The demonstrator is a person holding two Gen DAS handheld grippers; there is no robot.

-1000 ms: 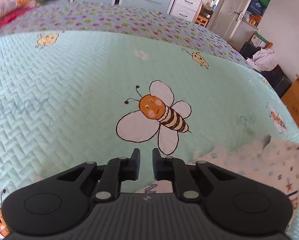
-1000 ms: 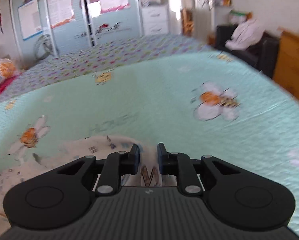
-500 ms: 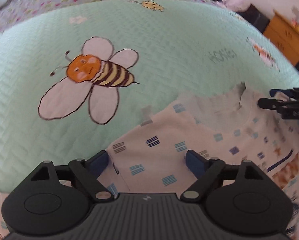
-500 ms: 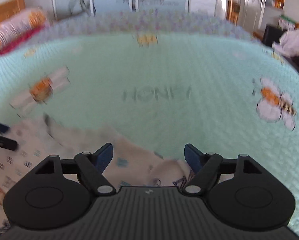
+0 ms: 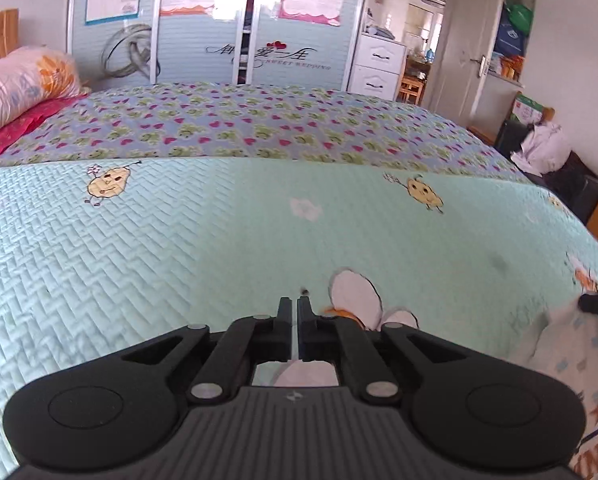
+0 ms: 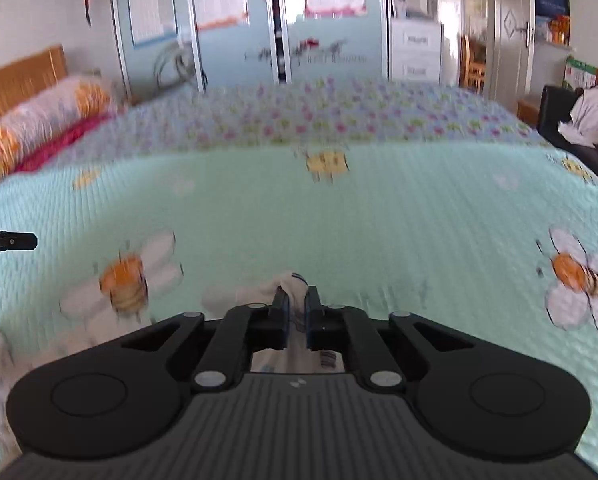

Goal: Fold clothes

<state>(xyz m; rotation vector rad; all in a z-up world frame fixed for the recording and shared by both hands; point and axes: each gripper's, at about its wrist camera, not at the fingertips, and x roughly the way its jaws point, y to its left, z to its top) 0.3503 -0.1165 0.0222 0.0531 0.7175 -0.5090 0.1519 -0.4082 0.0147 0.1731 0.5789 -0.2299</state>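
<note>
The garment (image 5: 571, 360) is white with small blue squares and lies on the bed at the right of the left wrist view. My left gripper (image 5: 297, 303) is shut, with only a thin slit between its fingers. Whether cloth is pinched there is hidden. It hovers above a bee print. My right gripper (image 6: 296, 294) has its jaws closing, and the pads press on a bunched white fold of the garment (image 6: 295, 280). The right gripper's tip (image 5: 597, 304) shows at the garment's upper edge. The left gripper's tip (image 6: 19, 242) enters the right wrist view from the left.
A mint quilted bedspread (image 5: 179, 240) with bee prints covers the near bed, with a heart-patterned sheet (image 5: 239, 120) behind it. A rolled floral pillow (image 5: 19, 84) lies far left. Wardrobe doors (image 5: 203, 40) stand behind. A black seat with white clothes (image 5: 547, 148) stands right.
Half a second ago both grippers stood wide open over the garment; now both have closed. The left gripper's view has swung up from the garment to the bed and wardrobe.
</note>
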